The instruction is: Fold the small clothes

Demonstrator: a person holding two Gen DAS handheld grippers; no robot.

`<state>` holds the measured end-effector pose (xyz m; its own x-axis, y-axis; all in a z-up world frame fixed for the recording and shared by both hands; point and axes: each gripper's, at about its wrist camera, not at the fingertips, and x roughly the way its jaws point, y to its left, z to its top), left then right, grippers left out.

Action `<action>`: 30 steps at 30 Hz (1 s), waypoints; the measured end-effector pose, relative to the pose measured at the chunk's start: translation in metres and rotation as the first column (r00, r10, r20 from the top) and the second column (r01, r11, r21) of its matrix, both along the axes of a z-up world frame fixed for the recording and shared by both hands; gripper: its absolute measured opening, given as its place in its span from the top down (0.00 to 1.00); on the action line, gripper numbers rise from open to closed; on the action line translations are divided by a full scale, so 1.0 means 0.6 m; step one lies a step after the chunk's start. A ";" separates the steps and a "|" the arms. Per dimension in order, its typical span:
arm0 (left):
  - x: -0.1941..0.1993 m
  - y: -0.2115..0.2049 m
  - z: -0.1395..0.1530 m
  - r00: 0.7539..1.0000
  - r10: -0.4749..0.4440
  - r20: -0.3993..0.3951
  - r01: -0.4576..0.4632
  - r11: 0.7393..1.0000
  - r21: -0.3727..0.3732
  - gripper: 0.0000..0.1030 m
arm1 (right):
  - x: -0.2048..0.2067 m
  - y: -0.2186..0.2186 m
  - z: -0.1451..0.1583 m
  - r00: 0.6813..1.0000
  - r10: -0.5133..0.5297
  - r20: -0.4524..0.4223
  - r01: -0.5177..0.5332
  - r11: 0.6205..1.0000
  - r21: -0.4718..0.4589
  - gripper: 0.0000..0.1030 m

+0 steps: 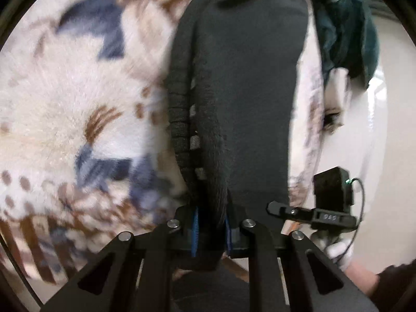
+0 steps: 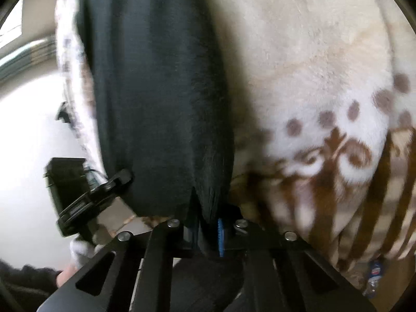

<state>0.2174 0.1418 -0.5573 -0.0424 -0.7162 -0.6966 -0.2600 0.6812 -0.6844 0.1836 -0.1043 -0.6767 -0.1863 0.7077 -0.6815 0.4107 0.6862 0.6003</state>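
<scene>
Dark garment (image 1: 244, 98), a small knitted piece with a ribbed band along its left edge, spread lengthwise over a fleece blanket (image 1: 65, 98) patterned in cream, brown and blue. In the left wrist view: garment running from 6 o'clock up to 12 o'clock, its near hem gathered between the blue pads (image 1: 195, 231) of the left gripper (image 1: 210, 231); jaws pressed nearly together, pinching that hem. At 4 o'clock, the other hand-held unit, with a hand (image 1: 361, 278) below it. At 1 o'clock, a teal cloth (image 1: 345, 26) bunched near the blanket's edge, apart from the garment.

In the right wrist view: same dark garment (image 2: 156, 91) filling 11 to 12 o'clock, blanket (image 2: 325, 65) from 1 to 4 o'clock. Right gripper (image 2: 208, 234) likewise clamped on the near hem, a pinch of dark cloth caught beside the blue pad (image 2: 221, 236). Left unit visible at 8 o'clock.

Step judged in hand: both near corners seized, start of a lengthwise fold. Next move likely calling for an even lift of both corners, hem kept taut between them, then a carry toward 12 o'clock to lay hem on far edge, release only once aligned. Risk: uneven pull skewing the fold or dragging the fleece.
</scene>
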 end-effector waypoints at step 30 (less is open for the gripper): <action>0.733 0.048 0.083 0.876 0.405 0.261 -0.344 0.905 -0.252 0.45 | 0.824 -0.183 0.173 0.811 -0.403 0.424 0.395 0.912 0.112 0.74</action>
